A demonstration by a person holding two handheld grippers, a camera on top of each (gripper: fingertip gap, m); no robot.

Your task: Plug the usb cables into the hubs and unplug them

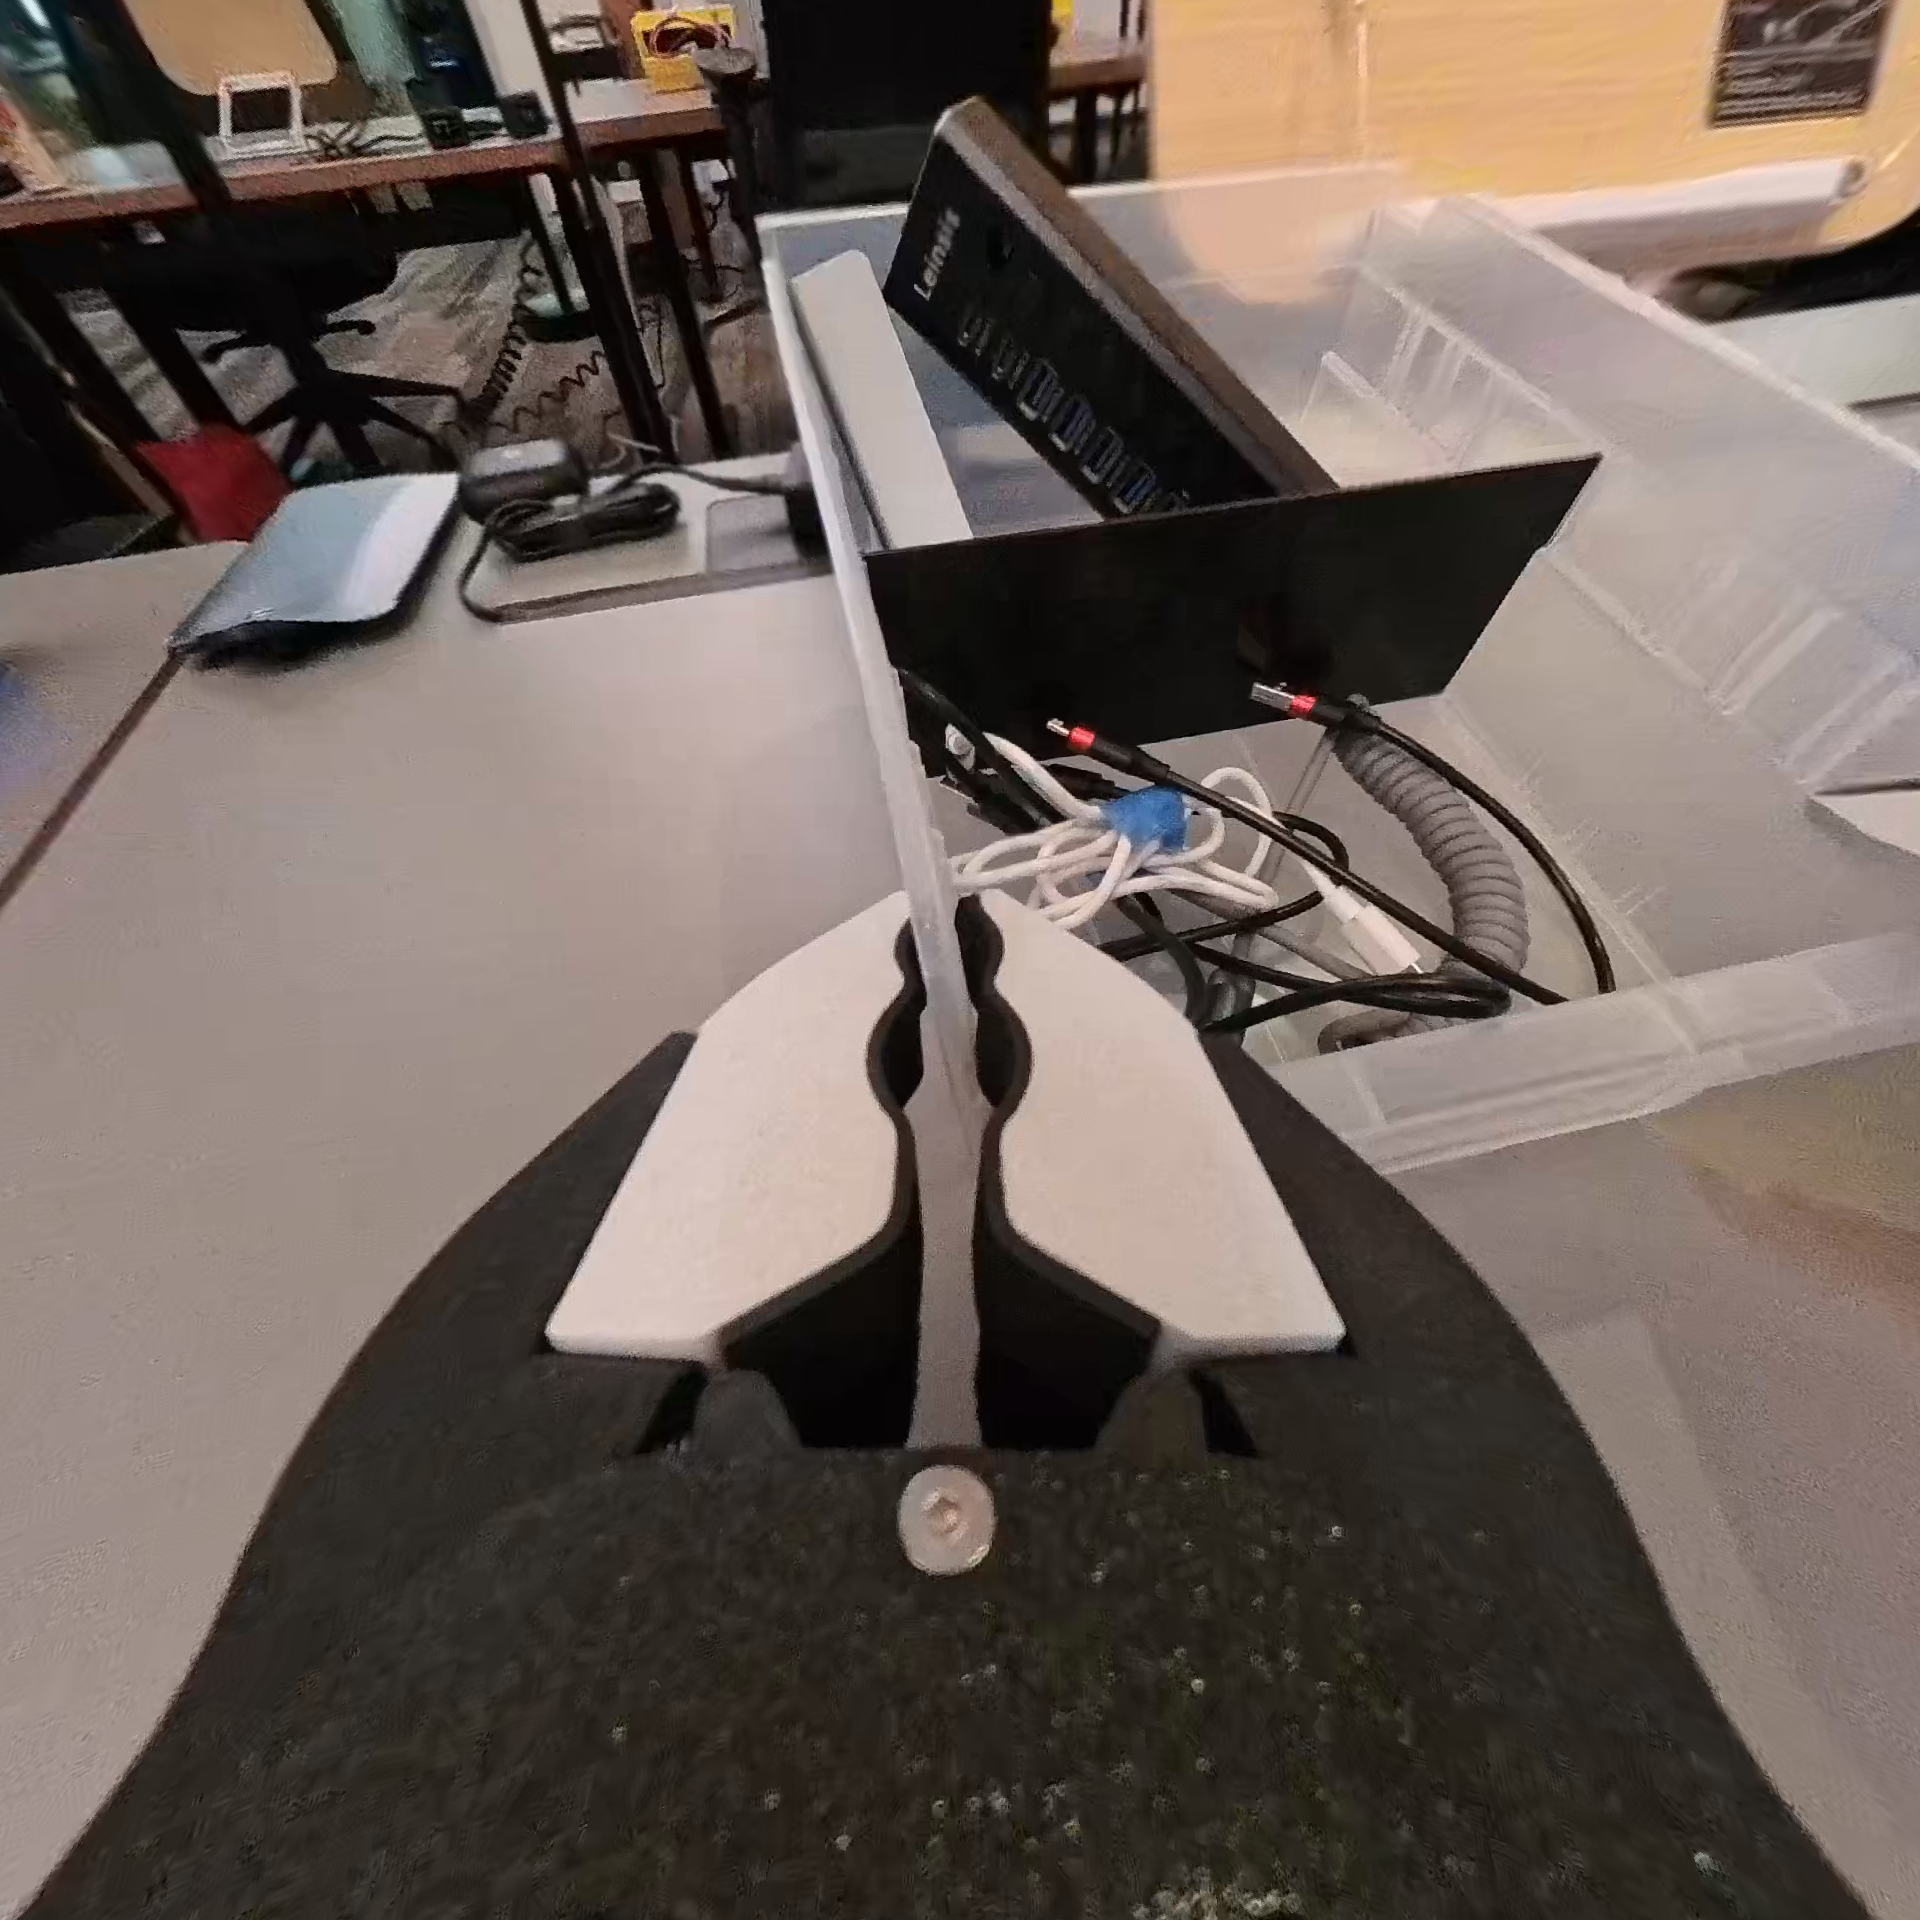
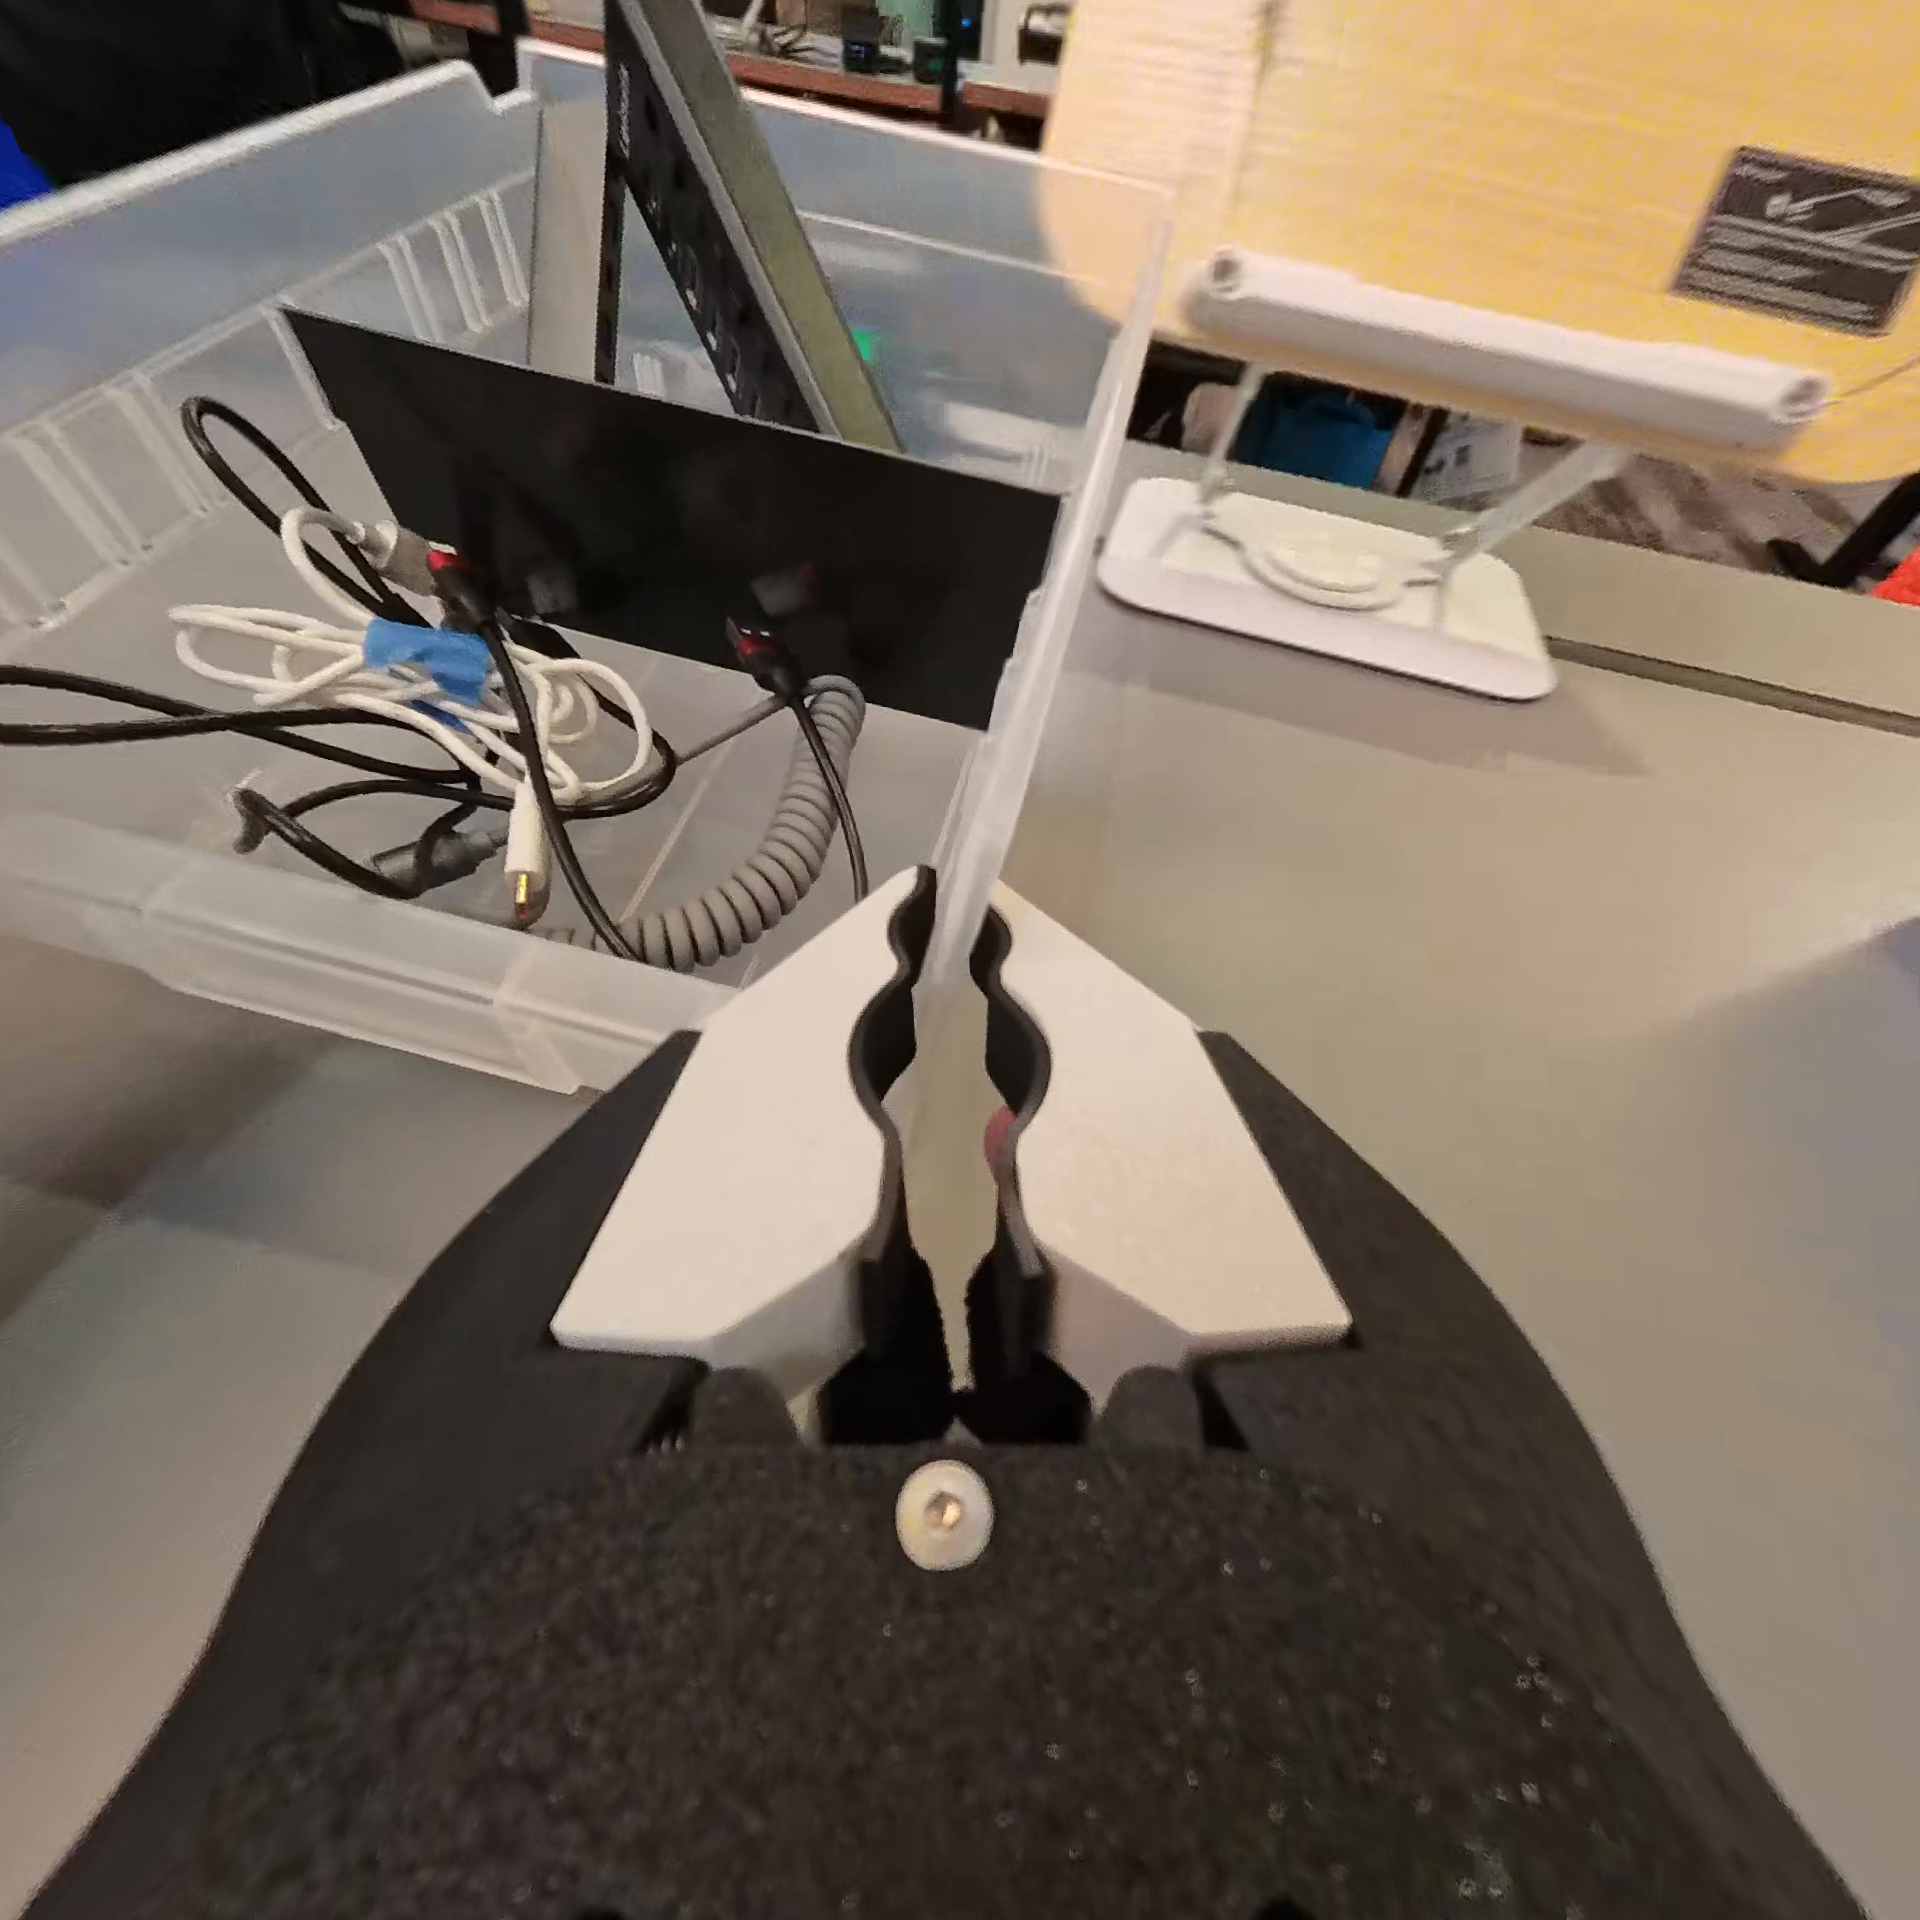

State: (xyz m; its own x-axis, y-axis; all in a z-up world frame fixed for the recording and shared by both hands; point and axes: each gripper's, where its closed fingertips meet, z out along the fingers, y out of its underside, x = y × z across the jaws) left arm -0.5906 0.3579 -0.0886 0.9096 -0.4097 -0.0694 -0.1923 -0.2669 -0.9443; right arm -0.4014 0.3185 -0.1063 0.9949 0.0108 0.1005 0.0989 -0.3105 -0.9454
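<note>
While clamped by both grippers, clear ribbed bin (image 1: pixel 1683 582), coiled cable (image 2: pixel 769 831)

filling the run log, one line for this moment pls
left tongs: shut on bin wall | right tongs: shut on opposite wall | cables: inside bin

White brand lettering on the black hub (image 1: pixel 1081 343), upper centre of my left view. Dark printed label (image 2: pixel 1792 244) on yellow box, upper right; too blurred.
</note>
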